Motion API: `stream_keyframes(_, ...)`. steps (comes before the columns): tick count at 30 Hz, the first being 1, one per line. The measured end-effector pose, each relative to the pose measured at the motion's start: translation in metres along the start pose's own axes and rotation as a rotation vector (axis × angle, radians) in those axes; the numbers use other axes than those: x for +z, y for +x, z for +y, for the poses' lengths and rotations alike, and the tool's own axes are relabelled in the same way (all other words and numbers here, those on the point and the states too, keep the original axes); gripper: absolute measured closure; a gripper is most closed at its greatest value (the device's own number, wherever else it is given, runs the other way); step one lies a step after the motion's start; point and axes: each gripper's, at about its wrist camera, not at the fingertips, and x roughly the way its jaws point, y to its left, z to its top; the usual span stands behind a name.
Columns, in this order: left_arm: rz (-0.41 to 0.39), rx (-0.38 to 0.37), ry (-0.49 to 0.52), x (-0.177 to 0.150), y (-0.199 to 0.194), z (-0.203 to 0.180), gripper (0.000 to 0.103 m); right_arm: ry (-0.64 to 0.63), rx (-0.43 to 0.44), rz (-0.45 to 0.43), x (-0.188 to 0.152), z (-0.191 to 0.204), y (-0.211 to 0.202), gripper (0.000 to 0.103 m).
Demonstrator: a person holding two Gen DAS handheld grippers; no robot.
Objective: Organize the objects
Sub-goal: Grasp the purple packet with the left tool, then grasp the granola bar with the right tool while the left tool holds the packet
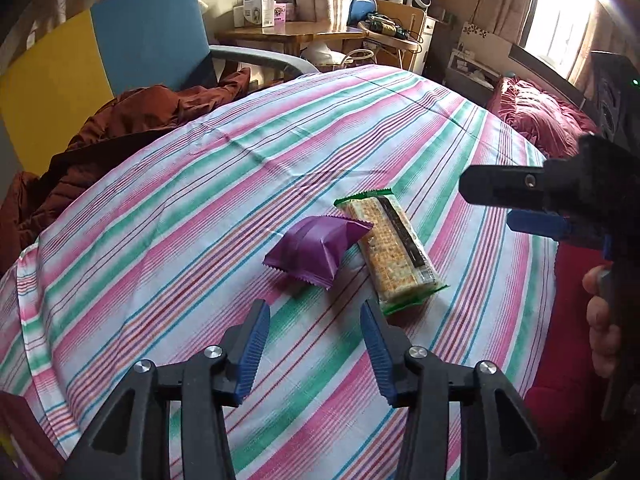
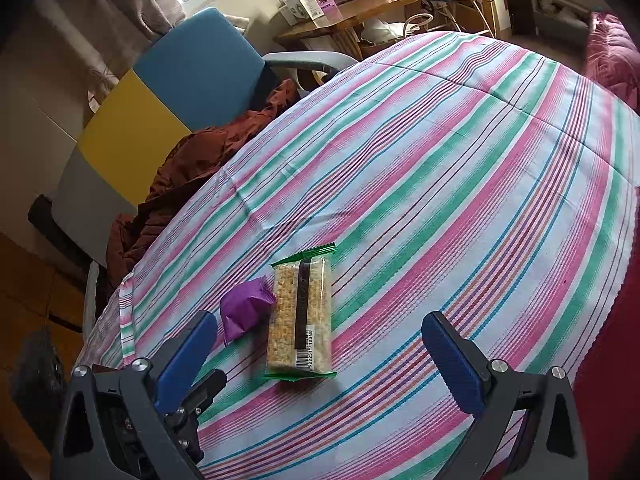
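Striped cloth (image 1: 168, 216) bearing 2 packets: purple pouch (image 1: 316, 250) and cracker pack (image 1: 394, 248), touching along 1 corner of the pouch; both lie flat on the cloth. Left gripper (image 1: 316, 312) spread, empty, above the cloth; the pouch lies just ahead of the gap between its blue pads (image 1: 252, 352), the cracker pack ahead and slightly right. Right gripper (image 2: 320, 332) spread wide, empty; the cracker pack lies between and just beyond its fingertips, the pouch beside the left finger; a hand (image 1: 600, 320) grips its handle.
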Motion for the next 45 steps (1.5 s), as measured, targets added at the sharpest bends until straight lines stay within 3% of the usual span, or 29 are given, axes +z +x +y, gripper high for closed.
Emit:
stream_keyframes(7,0.033,-0.053,0.05,0.022,0.023,0.006,0.026,-0.001,0.014,0.022,0.001,0.0,0.004,0.0)
stream_keyframes(11,0.037,-0.064,0.027,0.037,0.038,0.013,0.026,0.001,0.016,0.027,0.0,0.0,0.005,0.0)
stream_keyframes(13,0.053,-0.079,0.024,0.042,0.048,0.013,0.028,0.008,0.017,0.033,0.0,-0.001,0.006,0.0)
stream_keyframes(16,0.09,-0.081,0.015,0.041,0.061,0.012,0.062,0.012,0.014,0.031,0.0,-0.001,0.006,0.0)
stream_keyframes(17,0.094,-0.081,0.004,0.038,0.063,0.011,0.064,0.013,0.012,0.03,0.0,-0.002,0.006,0.0)
stream_keyframes(20,0.079,-0.057,-0.018,0.025,0.054,0.009,0.066,0.008,0.006,0.03,0.0,-0.001,0.005,0.0)
stream_keyframes(26,0.067,-0.012,-0.214,-0.019,0.024,0.019,0.066,-0.006,-0.009,0.037,0.0,0.002,0.006,0.0)
stream_keyframes(29,0.053,0.031,-0.254,-0.046,0.003,0.016,0.066,-0.037,-0.022,0.052,-0.002,0.007,0.009,0.0)
stream_keyframes(38,-0.021,0.089,-0.304,-0.12,-0.05,-0.005,0.066,-0.199,-0.094,0.086,-0.013,0.031,0.021,0.002)
stream_keyframes(42,-0.059,0.093,-0.308,-0.131,-0.055,-0.006,0.066,-0.245,-0.129,0.156,-0.017,0.038,0.035,0.014)
stream_keyframes(45,-0.068,0.087,-0.308,-0.131,-0.053,-0.004,0.067,-0.256,-0.152,0.199,-0.014,0.042,0.046,0.016)
